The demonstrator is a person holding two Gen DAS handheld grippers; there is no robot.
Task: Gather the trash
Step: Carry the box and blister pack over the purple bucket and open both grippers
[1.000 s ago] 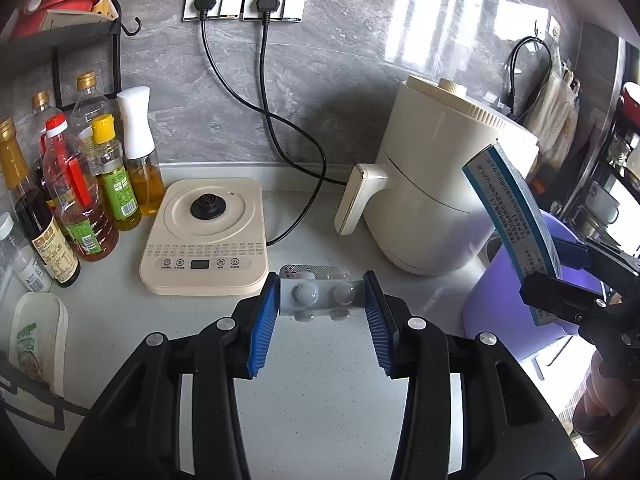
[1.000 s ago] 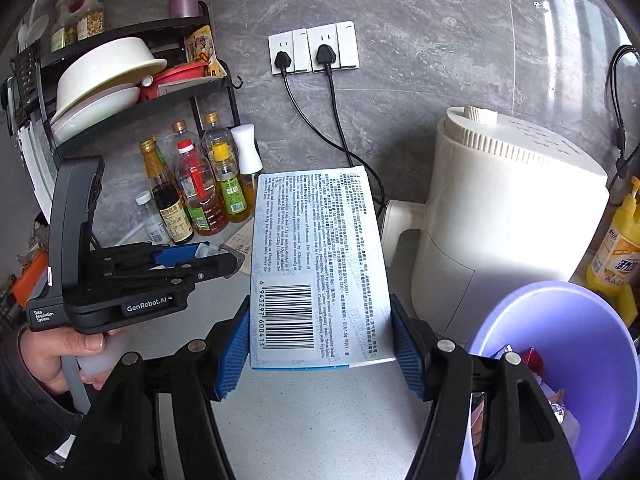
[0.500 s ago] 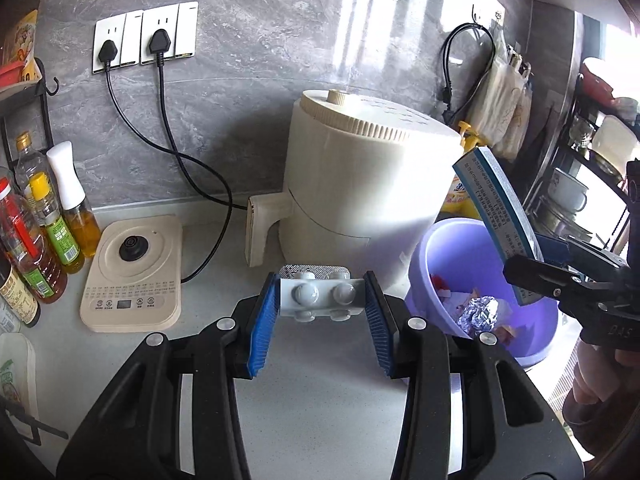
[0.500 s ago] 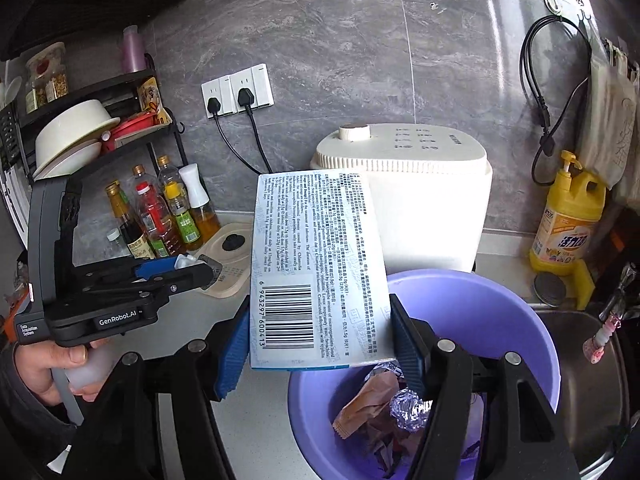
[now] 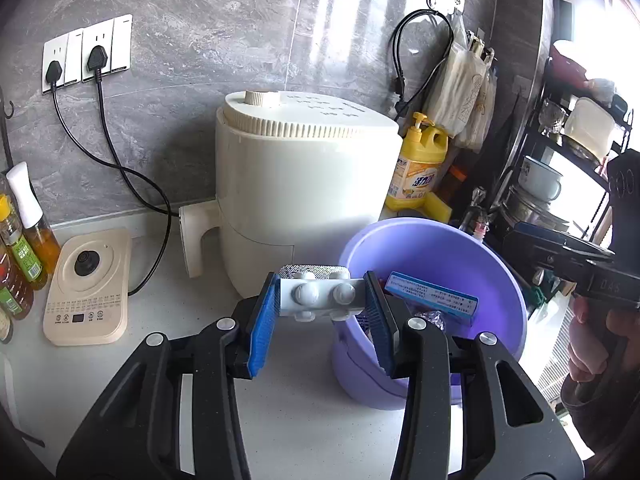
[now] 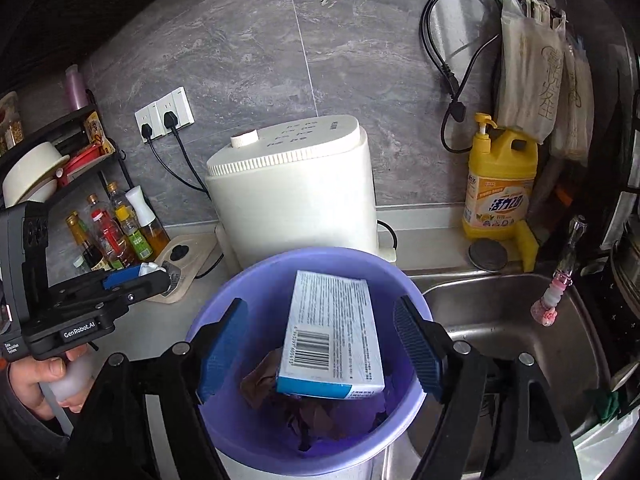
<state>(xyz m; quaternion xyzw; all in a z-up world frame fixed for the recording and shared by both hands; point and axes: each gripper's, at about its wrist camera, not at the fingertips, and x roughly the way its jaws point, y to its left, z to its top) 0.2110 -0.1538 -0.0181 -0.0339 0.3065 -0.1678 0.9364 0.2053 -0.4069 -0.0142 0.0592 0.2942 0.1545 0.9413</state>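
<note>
- Left wrist view: the left gripper has its blue-padded jaws partly closed on a small white blister pack with round bubbles and a foil back, which spans the gap between the two pads.
- The pack is held above the pale countertop, just left of the near-left rim of a round purple plastic bin.
- Inside the bin lies a flat white-and-blue cardboard box, resting tilted on crumpled foil and other scraps.
- Behind the bin stands a cream air fryer; to the far left sit a beige kettle base and oil bottles.
- A yellow detergent bottle stands at the wall right of the fryer.
- At the right edge a hand holds the black body of the right gripper.
- Right wrist view: the right gripper has just been opening its jaws, which now stand wide over the purple bin; the pads touch nothing.
- The cardboard box, barcode toward the camera, lies between and below the pads, inside the bin on crumpled brown and purple trash.
- At the left, the left gripper grips the blister pack near the bin's left rim, above the counter.
- A steel sink lies right of the bin.
</note>
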